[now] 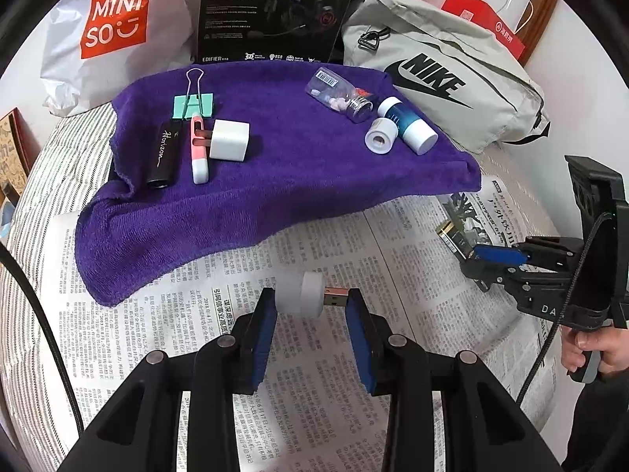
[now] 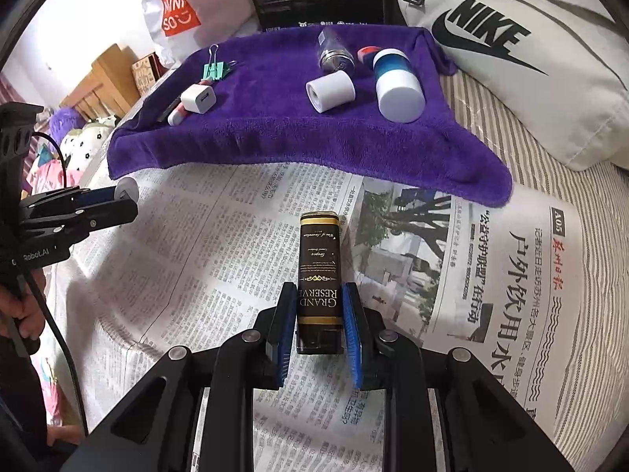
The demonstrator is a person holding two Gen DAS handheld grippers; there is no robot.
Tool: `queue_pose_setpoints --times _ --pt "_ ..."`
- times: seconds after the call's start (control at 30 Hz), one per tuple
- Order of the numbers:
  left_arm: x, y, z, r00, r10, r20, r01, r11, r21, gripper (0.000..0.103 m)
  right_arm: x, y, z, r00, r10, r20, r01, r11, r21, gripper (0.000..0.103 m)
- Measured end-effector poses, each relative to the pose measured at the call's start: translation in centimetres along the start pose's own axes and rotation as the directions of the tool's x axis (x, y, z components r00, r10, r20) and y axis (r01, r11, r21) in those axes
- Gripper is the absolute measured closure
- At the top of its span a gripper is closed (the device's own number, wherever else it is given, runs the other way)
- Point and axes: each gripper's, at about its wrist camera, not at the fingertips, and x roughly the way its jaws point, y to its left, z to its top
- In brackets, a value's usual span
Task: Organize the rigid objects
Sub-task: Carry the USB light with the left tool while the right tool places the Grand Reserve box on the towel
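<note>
My left gripper (image 1: 310, 301) is shut on a white round USB device (image 1: 300, 295), plug pointing right, held above the newspaper (image 1: 314, 373); it also shows in the right wrist view (image 2: 126, 190). My right gripper (image 2: 318, 310) is shut on a black and gold "Grand Reserve" box (image 2: 317, 275); in the left wrist view the box (image 1: 456, 238) shows at the right. On the purple towel (image 1: 275, 181) lie a green binder clip (image 1: 193, 104), a black tube (image 1: 165, 155), a pink-white stick (image 1: 198, 151), a white charger (image 1: 230, 139), a pill bottle (image 1: 340, 94), a white cap (image 1: 380, 135) and a blue-white bottle (image 1: 409, 126).
A Miniso bag (image 1: 114, 35), a black Edifier box (image 1: 271, 11) and a grey Nike bag (image 1: 444, 74) stand behind the towel. The striped bedding (image 2: 550, 145) lies under everything. Plush toys (image 2: 78, 137) lie far left in the right wrist view.
</note>
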Motion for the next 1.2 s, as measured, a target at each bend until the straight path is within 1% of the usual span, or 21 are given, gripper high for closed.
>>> queue_pose_setpoints --times 0.13,0.23,0.4,0.47,0.6,0.83,1.0,1.2 --pt "0.1 0.0 0.1 1.0 0.0 0.0 0.0 1.0 -0.001 0.069 0.3 0.3 0.5 1.0 -0.015 0.001 0.015 1.0 -0.018 0.078" --pt "0.0 0.1 0.2 1.0 -0.001 0.001 0.001 1.0 -0.004 0.069 0.6 0.4 0.9 1.0 -0.025 0.001 0.025 0.999 -0.033 0.076" --pt "-0.5 0.2 0.1 1.0 -0.007 0.014 0.007 1.0 -0.006 0.069 0.9 1.2 0.9 0.997 -0.081 0.012 0.082 0.993 -0.081 0.078" --pt "-1.0 0.3 0.2 1.0 -0.007 0.023 0.007 1.0 -0.007 0.069 0.9 1.3 0.9 0.996 -0.085 0.013 0.086 0.992 -0.088 0.079" --pt "-1.8 0.8 0.7 0.999 -0.006 0.042 0.007 1.0 -0.016 0.069 0.4 0.7 0.9 0.999 -0.054 -0.008 0.053 0.997 -0.06 0.079" --pt "-2.6 1.5 2.1 0.998 0.003 0.068 0.0 0.999 -0.035 0.069 -2.0 0.1 1.1 1.0 -0.005 0.029 0.006 0.999 -0.035 0.079" --pt "-2.8 2.0 3.2 0.997 0.011 0.079 -0.008 0.999 -0.038 0.069 -3.6 0.3 2.3 0.998 0.023 0.065 -0.02 0.999 -0.048 0.079" --pt "-2.6 2.9 4.4 0.996 0.024 0.086 -0.02 0.999 -0.043 0.069 -4.3 0.2 5.0 0.995 0.025 0.094 -0.019 0.998 -0.064 0.079"
